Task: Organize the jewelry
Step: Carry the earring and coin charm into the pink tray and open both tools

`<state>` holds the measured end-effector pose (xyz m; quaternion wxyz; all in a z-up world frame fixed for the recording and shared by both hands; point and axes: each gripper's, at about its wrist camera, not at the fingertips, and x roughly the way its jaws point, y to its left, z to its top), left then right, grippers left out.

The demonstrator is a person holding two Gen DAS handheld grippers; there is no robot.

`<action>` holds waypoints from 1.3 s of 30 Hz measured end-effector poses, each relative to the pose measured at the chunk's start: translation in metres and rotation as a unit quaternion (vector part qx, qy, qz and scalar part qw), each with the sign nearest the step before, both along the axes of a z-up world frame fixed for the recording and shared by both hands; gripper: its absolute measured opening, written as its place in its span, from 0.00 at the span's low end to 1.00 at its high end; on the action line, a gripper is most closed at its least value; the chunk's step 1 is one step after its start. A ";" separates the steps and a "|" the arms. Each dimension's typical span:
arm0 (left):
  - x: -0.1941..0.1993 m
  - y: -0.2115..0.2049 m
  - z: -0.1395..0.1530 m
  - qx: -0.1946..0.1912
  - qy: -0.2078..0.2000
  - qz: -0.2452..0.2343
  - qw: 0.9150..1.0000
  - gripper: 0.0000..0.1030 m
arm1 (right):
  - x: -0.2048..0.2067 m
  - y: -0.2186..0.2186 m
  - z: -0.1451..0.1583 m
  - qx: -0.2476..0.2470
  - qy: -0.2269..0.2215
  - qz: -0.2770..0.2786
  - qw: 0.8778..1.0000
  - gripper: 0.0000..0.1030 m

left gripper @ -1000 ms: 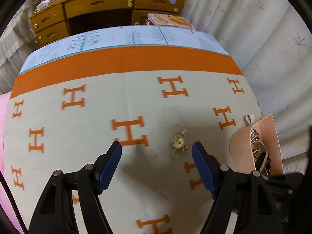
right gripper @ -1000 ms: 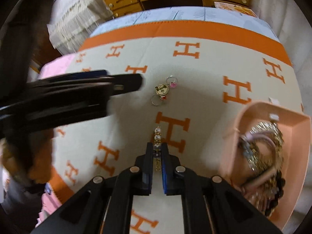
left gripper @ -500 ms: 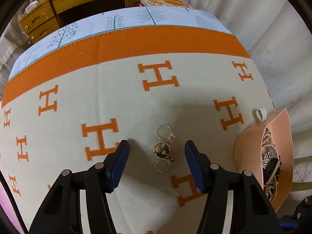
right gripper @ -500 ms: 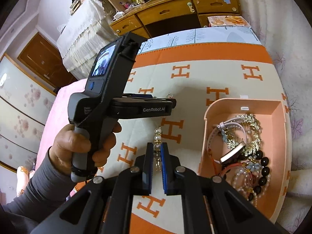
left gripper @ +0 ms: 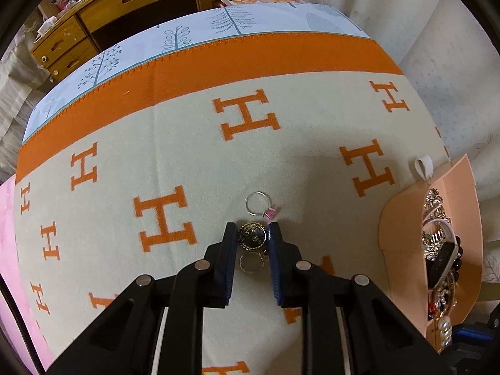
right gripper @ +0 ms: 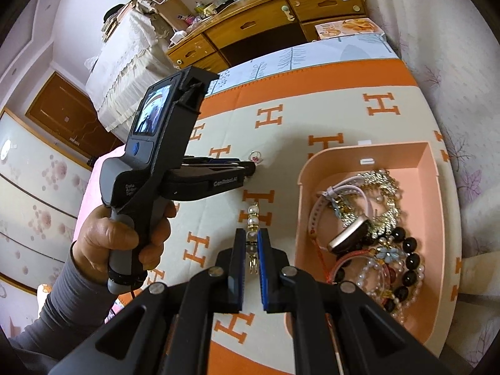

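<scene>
Left tongs [left gripper: 252, 234] closing around gold round charm [left gripper: 252, 237], right tongs [right gripper: 252, 243] clamping pearl earring [right gripper: 253, 218].

Your gold medallion ring [left gripper: 252, 237] lies flat on the blanket, a pink-stoned silver ring [left gripper: 261, 205] just beyond it. Your pearl earring [right gripper: 253, 218] hangs tilted above the blanket. The peach box [right gripper: 436, 168] holds tangled watches, bracelets and beads.

The blanket [left gripper: 193, 156] lay bare toward its far orange edge and left side, open for passage. Near its right edge the peach box [right gripper: 368, 156], heaped with jewelry [right gripper: 375, 234], blocked the way. The left gripper [left gripper: 252, 237] crowded the rings [left gripper: 254, 240] mid-blanket.
</scene>
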<state>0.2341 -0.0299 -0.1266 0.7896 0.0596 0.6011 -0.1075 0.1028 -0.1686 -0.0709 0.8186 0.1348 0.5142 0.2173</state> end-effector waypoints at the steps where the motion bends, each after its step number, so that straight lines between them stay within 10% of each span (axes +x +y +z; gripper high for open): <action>1: -0.003 0.000 0.003 -0.002 -0.003 0.001 1.000 0.17 | -0.001 -0.003 0.002 0.000 -0.003 -0.002 1.000 0.07; 14: -0.058 -0.045 0.083 -0.072 -0.068 -0.073 0.992 0.17 | -0.007 -0.072 0.029 -0.036 -0.070 -0.122 0.989 0.07; 28: -0.064 -0.097 0.065 -0.111 -0.041 -0.094 0.989 0.18 | 0.014 -0.080 -0.009 -0.090 -0.034 -0.139 0.986 0.08; 34: -0.071 -0.091 0.058 -0.105 -0.053 -0.080 0.990 0.54 | 0.007 -0.078 -0.011 -0.090 -0.037 -0.134 0.986 0.08; 39: -0.083 -0.077 0.061 -0.103 -0.066 -0.068 0.990 0.56 | -0.001 -0.071 -0.008 -0.096 -0.041 -0.125 0.987 0.08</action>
